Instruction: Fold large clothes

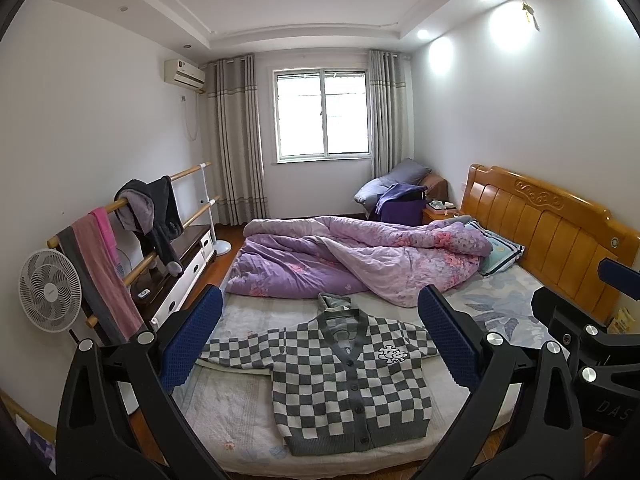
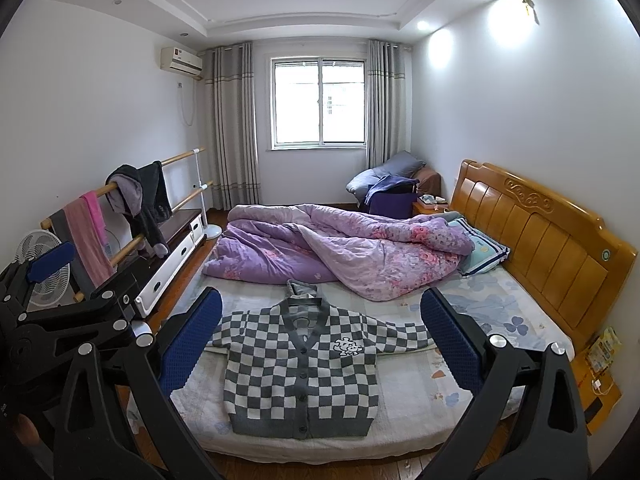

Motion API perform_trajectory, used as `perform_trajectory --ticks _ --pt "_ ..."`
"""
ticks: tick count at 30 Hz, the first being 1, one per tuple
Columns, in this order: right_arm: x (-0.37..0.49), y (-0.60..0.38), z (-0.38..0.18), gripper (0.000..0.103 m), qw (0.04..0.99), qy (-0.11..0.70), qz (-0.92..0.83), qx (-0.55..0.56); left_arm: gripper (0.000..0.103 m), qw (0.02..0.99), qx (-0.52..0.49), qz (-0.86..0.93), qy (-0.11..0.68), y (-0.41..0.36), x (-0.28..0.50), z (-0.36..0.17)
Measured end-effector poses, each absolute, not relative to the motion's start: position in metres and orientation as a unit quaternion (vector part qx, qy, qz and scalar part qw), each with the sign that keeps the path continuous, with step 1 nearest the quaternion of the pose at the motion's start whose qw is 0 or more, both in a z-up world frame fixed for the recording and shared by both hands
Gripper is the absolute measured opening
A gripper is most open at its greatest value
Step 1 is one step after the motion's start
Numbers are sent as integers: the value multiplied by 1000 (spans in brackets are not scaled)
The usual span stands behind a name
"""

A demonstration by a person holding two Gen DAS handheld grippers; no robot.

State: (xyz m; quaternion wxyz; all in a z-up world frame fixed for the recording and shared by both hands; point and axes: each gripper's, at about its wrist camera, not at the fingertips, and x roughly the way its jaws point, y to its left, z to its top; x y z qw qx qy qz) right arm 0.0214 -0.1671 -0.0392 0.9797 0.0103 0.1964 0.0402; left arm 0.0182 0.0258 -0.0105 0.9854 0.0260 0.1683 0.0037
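A grey-and-white checkered cardigan (image 1: pixel 348 380) (image 2: pixel 300 376) lies flat and buttoned on the near part of the bed (image 2: pixel 420 396). Both sleeves are spread sideways and a white patch sits on the chest. A grey garment peeks out above its collar. My left gripper (image 1: pixel 320 300) hovers open above the cardigan, blue pads wide apart with nothing between them. My right gripper (image 2: pixel 320 302) is held the same way, open and empty, a little to the right. Each gripper shows at the edge of the other's view, as one blue finger (image 1: pixel 618 274) and a blue finger (image 2: pixel 52 260).
A crumpled purple floral quilt (image 1: pixel 360 256) fills the far half of the bed, with a pillow (image 1: pixel 500 252) by the wooden headboard (image 1: pixel 560 232). On the left stand a wooden rack with hanging clothes (image 1: pixel 148 216), a fan (image 1: pixel 50 290) and a low cabinet (image 1: pixel 188 264).
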Motion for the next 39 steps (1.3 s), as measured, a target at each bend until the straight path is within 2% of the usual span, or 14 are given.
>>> perform_trajectory --ticks 9,39 --pt "30 -183 -43 96 978 203 52 14 98 984 28 12 176 25 23 -16" --pt "84 -244 -59 96 964 239 115 33 98 973 28 75 219 -63 68 -34"
